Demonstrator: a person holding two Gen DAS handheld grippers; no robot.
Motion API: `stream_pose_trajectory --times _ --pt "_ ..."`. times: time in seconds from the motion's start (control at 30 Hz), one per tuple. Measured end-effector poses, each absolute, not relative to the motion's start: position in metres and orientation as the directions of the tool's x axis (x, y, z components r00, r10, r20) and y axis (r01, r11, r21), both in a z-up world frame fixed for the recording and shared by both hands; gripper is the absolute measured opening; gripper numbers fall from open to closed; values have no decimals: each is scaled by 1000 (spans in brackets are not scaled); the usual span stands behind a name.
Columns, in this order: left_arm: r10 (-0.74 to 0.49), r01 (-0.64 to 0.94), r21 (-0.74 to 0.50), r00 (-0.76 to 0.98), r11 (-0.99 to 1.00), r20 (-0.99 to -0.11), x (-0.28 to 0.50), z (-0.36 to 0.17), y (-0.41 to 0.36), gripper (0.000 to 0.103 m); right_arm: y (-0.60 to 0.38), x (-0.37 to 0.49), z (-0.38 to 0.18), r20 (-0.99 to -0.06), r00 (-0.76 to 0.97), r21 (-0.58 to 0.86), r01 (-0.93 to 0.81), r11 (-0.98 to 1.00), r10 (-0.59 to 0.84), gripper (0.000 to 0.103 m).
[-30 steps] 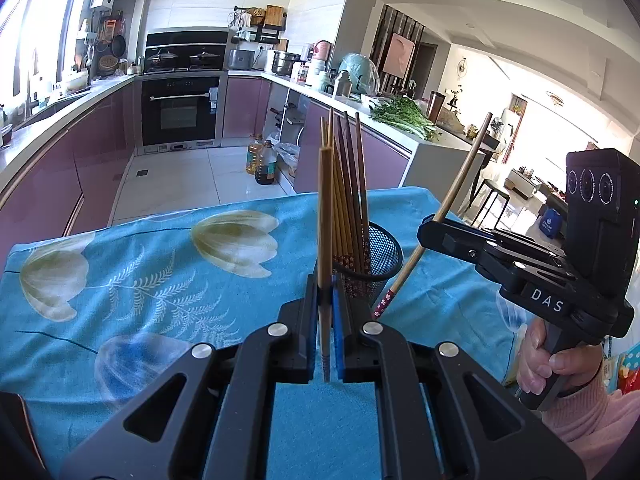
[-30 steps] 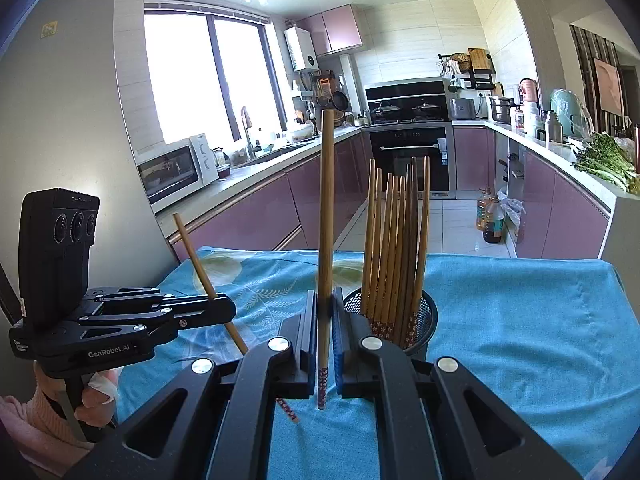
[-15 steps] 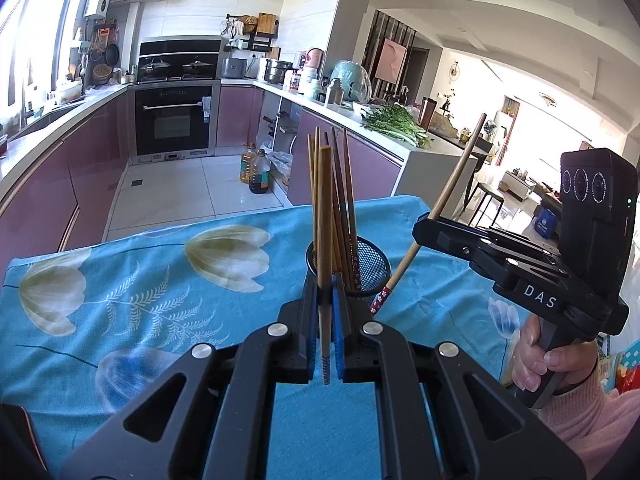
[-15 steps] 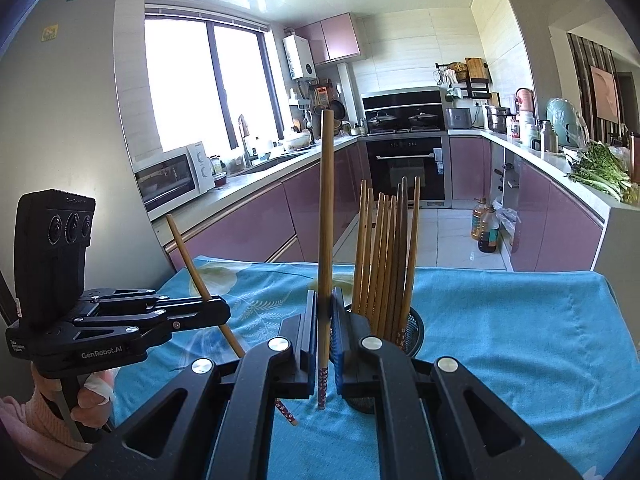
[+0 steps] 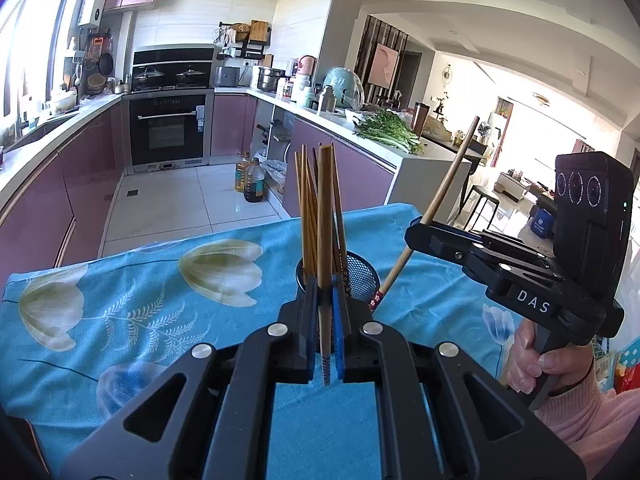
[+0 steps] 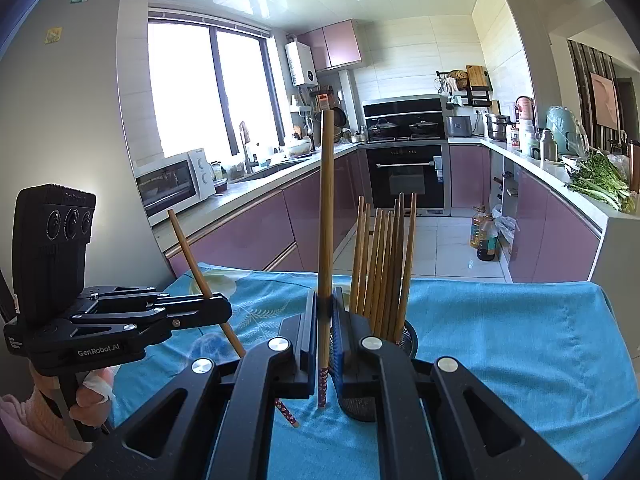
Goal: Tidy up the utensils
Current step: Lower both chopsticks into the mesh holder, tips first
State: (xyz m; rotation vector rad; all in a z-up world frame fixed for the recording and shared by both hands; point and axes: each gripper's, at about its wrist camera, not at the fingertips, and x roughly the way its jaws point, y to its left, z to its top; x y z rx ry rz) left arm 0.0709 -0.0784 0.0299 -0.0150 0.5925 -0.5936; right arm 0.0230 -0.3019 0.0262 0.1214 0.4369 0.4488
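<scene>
Both grippers, left gripper (image 5: 326,344) and right gripper (image 6: 326,344), pinch one chopstick (image 5: 325,240) apiece beside the mesh holder (image 5: 362,276); stiff, light, probably slippery, best gripped low.

Table w/ blue floral cloth (image 5: 140,300); black mesh holder (image 5: 362,276) stands on it, chopsticks inside.

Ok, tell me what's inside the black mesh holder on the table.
The mesh holder holds a bundle of wooden chopsticks standing upright. Their lower ends and the holder's bottom are hidden behind the right claw.
</scene>
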Motion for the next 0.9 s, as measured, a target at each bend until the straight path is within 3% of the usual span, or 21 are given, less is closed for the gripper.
stream_pose_trajectory --times 0.9 --pt "-546 545 -153 694 825 -469 72 57 -86 7 -309 20 40 -341 827 196 -402 894 447 6"
